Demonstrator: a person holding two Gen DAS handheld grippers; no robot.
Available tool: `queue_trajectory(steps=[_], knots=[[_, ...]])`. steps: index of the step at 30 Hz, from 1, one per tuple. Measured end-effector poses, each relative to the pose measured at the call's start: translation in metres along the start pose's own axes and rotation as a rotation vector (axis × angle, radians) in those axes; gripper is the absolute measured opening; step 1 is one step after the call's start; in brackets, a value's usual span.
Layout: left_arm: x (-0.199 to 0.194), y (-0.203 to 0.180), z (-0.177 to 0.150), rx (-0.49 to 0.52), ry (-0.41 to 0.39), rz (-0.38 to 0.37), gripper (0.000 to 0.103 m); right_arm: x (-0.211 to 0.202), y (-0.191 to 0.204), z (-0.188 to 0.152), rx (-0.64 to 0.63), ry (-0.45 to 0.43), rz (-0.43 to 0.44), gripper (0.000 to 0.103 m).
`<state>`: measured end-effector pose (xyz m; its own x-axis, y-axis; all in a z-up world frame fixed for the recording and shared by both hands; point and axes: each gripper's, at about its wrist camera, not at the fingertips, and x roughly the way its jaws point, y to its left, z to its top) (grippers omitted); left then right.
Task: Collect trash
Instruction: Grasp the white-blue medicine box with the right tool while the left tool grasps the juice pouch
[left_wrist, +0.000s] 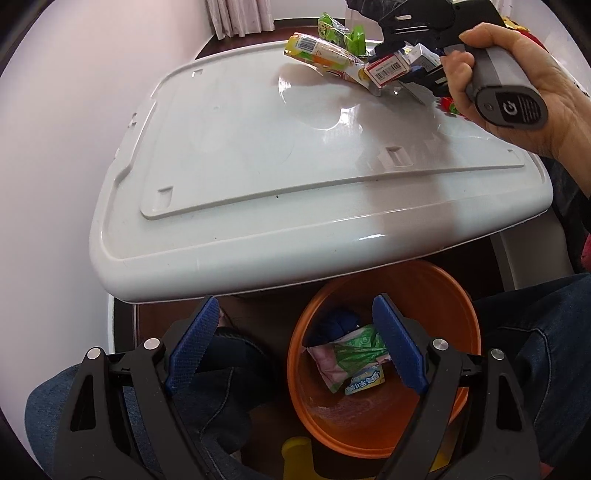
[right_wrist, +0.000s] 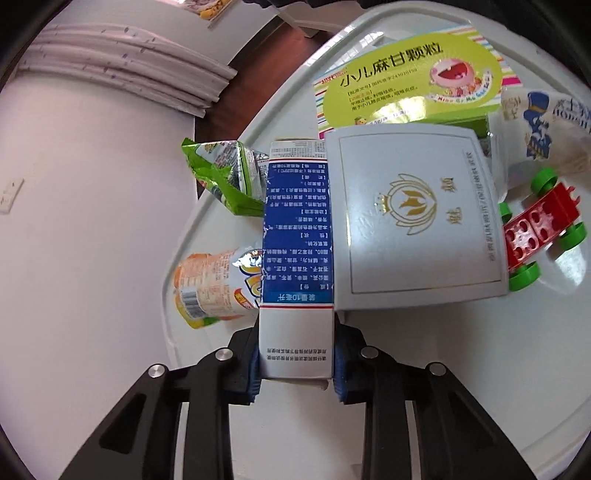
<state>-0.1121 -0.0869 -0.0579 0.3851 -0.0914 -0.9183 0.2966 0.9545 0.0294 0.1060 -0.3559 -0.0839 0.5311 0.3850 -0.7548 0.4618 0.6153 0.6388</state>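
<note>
Blue-and-white carton (right_wrist: 297, 258) sits pinched between the right gripper's (right_wrist: 297, 373) fingers, beside the white box (right_wrist: 413, 218); the left gripper (left_wrist: 295, 347) hangs spread wide over the orange bin (left_wrist: 436, 291).

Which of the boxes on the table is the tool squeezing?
The blue and white box. The right tool pinches its end; the grey box and the lime-green box lie free.

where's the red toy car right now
In the right wrist view, the red toy car sits on the white table at far right, just beside the grey gold-crested box.
</note>
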Motion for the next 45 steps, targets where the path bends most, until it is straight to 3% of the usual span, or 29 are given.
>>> queue_trajectory(steps=[6, 14, 19, 21, 22, 26, 30, 35, 38, 39, 43, 45], knots=[[0.000, -0.001, -0.001, -0.001, 0.001, -0.002, 0.083, -0.018, 0.005, -0.002, -0.043, -0.010, 0.036, 0.029], [-0.002, 0.010, 0.016, -0.056, 0.012, -0.077, 0.083, -0.079, 0.028, -0.024, -0.246, -0.039, 0.088, 0.029], [0.000, 0.018, 0.067, -0.146, -0.036, -0.241, 0.083, -0.130, 0.026, -0.044, -0.363, -0.090, 0.090, 0.029], [0.012, 0.019, 0.101, -0.195, -0.057, -0.364, 0.083, -0.152, 0.020, -0.054, -0.401, -0.119, 0.082, 0.029], [0.017, 0.019, 0.111, -0.209, -0.063, -0.391, 0.083, -0.162, 0.017, -0.059, -0.418, -0.134, 0.077, 0.029], [0.057, 0.015, 0.174, -0.296, -0.067, -0.429, 0.083, -0.186, 0.009, -0.072, -0.472, -0.173, 0.066, 0.029], [0.085, 0.016, 0.214, -0.371, -0.072, -0.431, 0.083, -0.194, 0.000, -0.087, -0.530, -0.185, 0.046, 0.029], [0.125, 0.019, 0.244, -0.469, -0.018, -0.396, 0.082, -0.199, -0.006, -0.101, -0.564, -0.172, 0.053, 0.029], [0.139, 0.020, 0.253, -0.502, 0.000, -0.409, 0.069, -0.193, -0.008, -0.103, -0.582, -0.170, 0.044, 0.029], [0.140, 0.022, 0.255, -0.501, -0.010, -0.409, 0.054, -0.189, -0.009, -0.104, -0.590, -0.169, 0.035, 0.029], [0.138, 0.026, 0.262, -0.510, -0.015, -0.450, 0.041, -0.181, -0.013, -0.106, -0.585, -0.155, 0.022, 0.029], [0.128, 0.024, 0.260, -0.471, -0.033, -0.431, 0.038, -0.180, -0.014, -0.106, -0.584, -0.154, 0.013, 0.029]])
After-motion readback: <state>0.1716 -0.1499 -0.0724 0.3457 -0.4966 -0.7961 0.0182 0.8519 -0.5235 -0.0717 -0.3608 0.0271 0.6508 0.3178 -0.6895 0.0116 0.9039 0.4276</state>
